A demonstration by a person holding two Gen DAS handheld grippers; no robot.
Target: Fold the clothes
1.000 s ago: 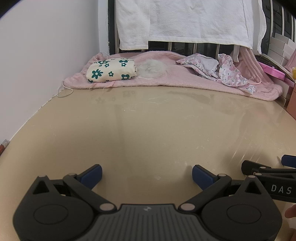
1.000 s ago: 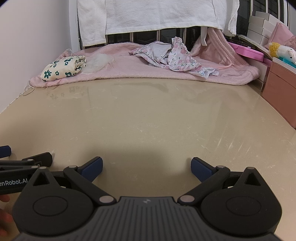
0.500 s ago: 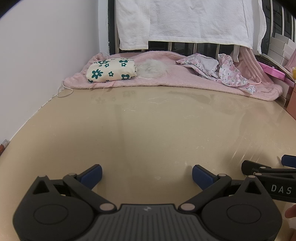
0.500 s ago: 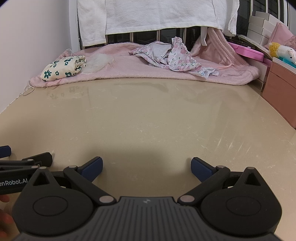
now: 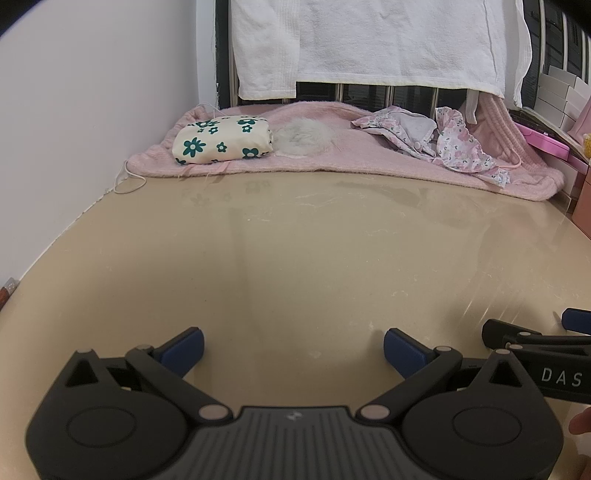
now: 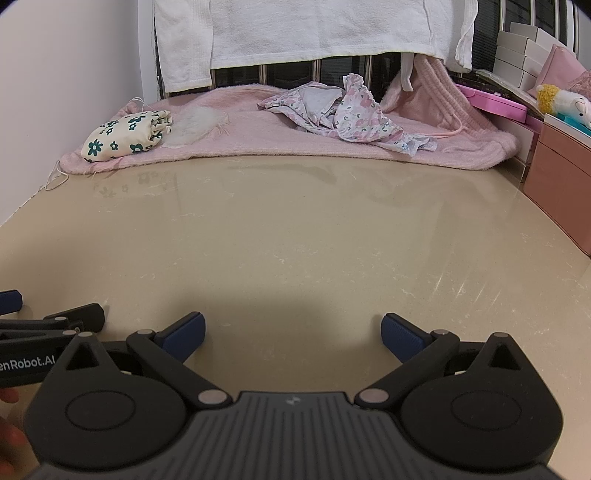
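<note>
A crumpled pink floral garment (image 5: 439,142) (image 6: 343,110) lies on a pink blanket (image 5: 332,158) (image 6: 258,136) at the far edge of the beige table (image 5: 295,251) (image 6: 295,229). A folded cream cloth with green flowers (image 5: 221,140) (image 6: 129,134) rests at the blanket's left end, a white fluffy patch (image 5: 304,136) (image 6: 195,122) beside it. My left gripper (image 5: 293,347) and my right gripper (image 6: 293,334) hover low over the near table, side by side, both open and empty, far from the clothes.
A white towel (image 5: 369,40) (image 6: 314,29) hangs on a rail behind the blanket. A white wall (image 5: 92,110) borders the left. Pink drawers (image 6: 561,173), white boxes (image 6: 524,48) and a plush toy (image 6: 561,99) stand at the right. A thin white cord (image 5: 127,181) lies at the table's left edge.
</note>
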